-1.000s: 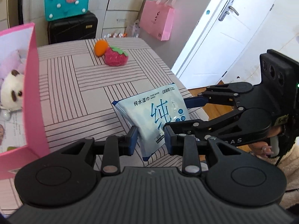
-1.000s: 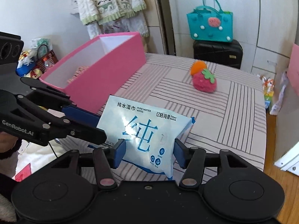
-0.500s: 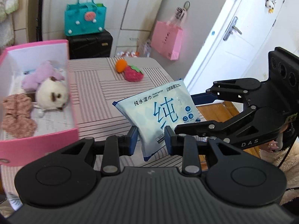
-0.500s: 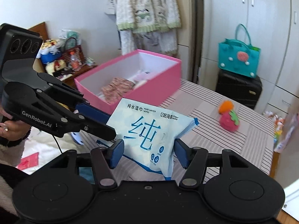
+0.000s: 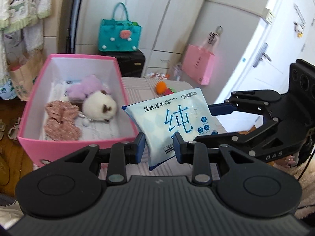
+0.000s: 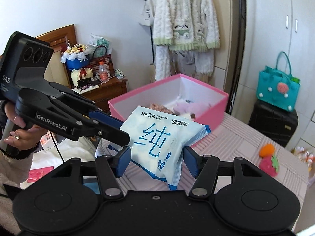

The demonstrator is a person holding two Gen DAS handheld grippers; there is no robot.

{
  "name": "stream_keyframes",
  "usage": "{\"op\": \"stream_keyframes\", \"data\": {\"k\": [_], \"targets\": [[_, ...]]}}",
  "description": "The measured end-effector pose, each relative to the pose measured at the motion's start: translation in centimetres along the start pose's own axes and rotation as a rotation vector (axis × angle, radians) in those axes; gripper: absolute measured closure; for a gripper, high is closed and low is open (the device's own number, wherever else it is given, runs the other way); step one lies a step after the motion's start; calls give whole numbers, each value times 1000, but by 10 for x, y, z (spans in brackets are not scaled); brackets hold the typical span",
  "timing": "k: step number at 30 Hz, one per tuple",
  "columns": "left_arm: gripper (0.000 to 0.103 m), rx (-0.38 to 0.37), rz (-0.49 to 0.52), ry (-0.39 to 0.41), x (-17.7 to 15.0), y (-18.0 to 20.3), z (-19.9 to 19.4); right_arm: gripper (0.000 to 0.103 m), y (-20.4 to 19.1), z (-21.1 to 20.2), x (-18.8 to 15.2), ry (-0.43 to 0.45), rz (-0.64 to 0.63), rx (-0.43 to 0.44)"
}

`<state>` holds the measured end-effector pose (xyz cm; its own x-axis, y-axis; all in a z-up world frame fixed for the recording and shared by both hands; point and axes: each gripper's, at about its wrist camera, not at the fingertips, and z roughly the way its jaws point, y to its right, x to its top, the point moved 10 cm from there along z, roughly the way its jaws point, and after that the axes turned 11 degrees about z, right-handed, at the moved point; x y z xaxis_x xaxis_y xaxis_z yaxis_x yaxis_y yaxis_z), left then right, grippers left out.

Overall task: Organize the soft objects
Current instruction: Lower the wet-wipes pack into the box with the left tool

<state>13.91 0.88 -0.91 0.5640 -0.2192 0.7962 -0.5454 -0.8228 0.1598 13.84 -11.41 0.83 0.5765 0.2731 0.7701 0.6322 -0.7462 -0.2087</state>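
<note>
Bright daylight in both views, strongest on door (image 5: pixel 275 45) side at right, nearly blown out. Glare on wipes pack (image 6: pixel 157 137). Fisheye bends walls at edges, dark corner vignetting. Slight motion blur on bg; shadows soft.

Striped table (image 6: pixel 246 137), pink box (image 5: pixel 65 147), strawberry plush (image 6: pixel 268 165)

Your wipes pack (image 6: pixel 157 137) reads "纯水湿巾", "PURE WATER WIPES" and a big "纯". The left gripper (image 6: pixel 126 137) body says "GenRobot.AI" and "DAS"; the right gripper (image 5: pixel 204 125) shows "DAS".
</note>
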Motion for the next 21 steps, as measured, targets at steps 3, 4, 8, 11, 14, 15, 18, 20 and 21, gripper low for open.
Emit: {"op": "stream_keyframes", "data": {"k": [3, 4, 8, 11, 14, 15, 18, 20, 21], "targets": [[74, 52, -8, 27, 8, -21, -3, 50, -1, 8, 13, 16, -10, 21], [74, 66, -12, 40, 11, -28, -5, 56, -1, 11, 18, 23, -12, 29], [74, 105, -57, 76, 20, -63, -5, 71, -3, 28, 37, 34, -8, 82], [74, 125, -88, 74, 23, -86, 2, 73, -3, 47, 49, 38, -13, 84], [74, 173, -105, 57, 23, -108, 13, 74, -2, 70, 60, 25, 4, 104], [74, 186, -114, 47, 22, -116, 17, 74, -1, 80, 63, 17, 8, 105], [74, 220, -132, 16, 20, -140, 29, 74, 3, 110, 67, -17, 35, 119], [74, 238, -120, -20, 16, -151, 36, 74, 6, 129, 65, -51, 65, 141], [74, 249, -102, -40, 14, -154, 39, 74, 8, 137, 63, -69, 84, 157]]}}
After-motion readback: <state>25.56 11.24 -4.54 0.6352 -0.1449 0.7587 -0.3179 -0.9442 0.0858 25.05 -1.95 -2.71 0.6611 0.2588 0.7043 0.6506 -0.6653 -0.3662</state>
